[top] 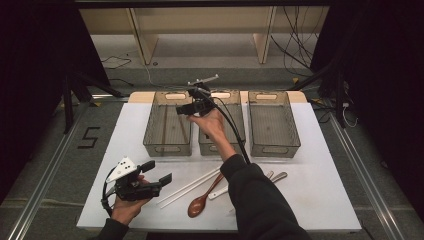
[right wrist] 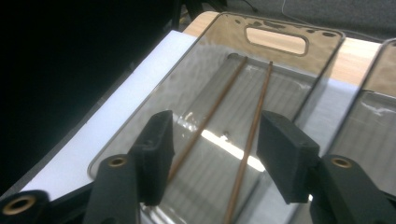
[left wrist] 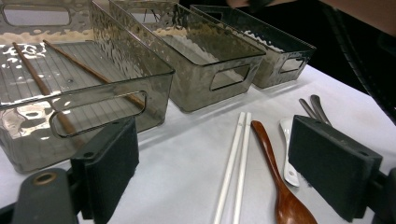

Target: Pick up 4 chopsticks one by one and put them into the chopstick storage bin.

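Observation:
Three smoky clear bins stand in a row on the white table (top: 125, 145). The left bin (top: 150, 131) holds two brown chopsticks (right wrist: 210, 109), lying flat on its floor (left wrist: 42, 84). My right gripper (top: 186, 109) hovers open over that bin, its jaws (right wrist: 212, 149) empty and above the sticks. My left gripper (top: 157, 172) is open at the front left and holds nothing (left wrist: 215, 163). Ahead of it lie a pair of white chopsticks (left wrist: 236, 163), a wooden spoon (left wrist: 275, 172) and a white spoon (left wrist: 287, 154).
The middle bin (top: 239, 131) and right bin (top: 294, 131) look empty. Two metal spoons (top: 277, 176) lie by the right forearm. Loose utensils sit across the front middle of the table. Shelving and cables stand beyond the far edge.

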`<control>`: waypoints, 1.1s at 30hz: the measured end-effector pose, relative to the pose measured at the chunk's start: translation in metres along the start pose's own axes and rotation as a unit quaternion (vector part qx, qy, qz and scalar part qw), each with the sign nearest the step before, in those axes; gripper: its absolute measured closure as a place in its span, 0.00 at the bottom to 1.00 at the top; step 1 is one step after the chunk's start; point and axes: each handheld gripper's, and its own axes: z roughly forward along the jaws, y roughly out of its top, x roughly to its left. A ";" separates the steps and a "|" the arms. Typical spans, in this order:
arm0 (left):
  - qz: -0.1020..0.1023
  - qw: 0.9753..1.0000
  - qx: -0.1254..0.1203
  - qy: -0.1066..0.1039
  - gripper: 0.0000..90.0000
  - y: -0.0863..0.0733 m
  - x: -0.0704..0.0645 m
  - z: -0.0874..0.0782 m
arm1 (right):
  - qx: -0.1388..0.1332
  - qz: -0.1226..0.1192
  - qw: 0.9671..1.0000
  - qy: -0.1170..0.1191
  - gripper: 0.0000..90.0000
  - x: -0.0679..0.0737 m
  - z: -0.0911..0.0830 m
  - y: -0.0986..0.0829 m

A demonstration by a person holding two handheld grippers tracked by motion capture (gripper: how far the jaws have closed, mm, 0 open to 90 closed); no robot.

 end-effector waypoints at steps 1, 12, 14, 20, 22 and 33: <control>-0.001 1.000 0.001 0.000 0.17 0.000 0.000 0.000 | -0.001 -0.001 1.000 0.005 0.50 -0.001 -0.005 -0.003; -0.002 1.000 0.002 0.002 0.17 -0.001 0.000 0.001 | -0.030 -0.024 0.999 0.023 0.46 -0.010 -0.058 -0.031; -0.003 1.000 0.003 0.002 0.17 -0.001 0.000 0.001 | -0.034 -0.033 0.999 0.019 0.45 -0.013 -0.066 -0.038; -0.004 1.000 0.004 0.005 0.17 -0.001 0.000 0.002 | -0.048 -0.030 0.998 0.017 0.42 -0.027 -0.094 -0.058; -0.004 1.000 0.006 0.005 0.17 -0.001 0.001 0.002 | -0.052 -0.031 0.998 0.016 0.42 -0.030 -0.103 -0.066; -0.006 1.000 0.008 0.006 0.17 -0.001 0.001 0.003 | -0.064 -0.031 0.997 0.006 0.40 -0.043 -0.137 -0.107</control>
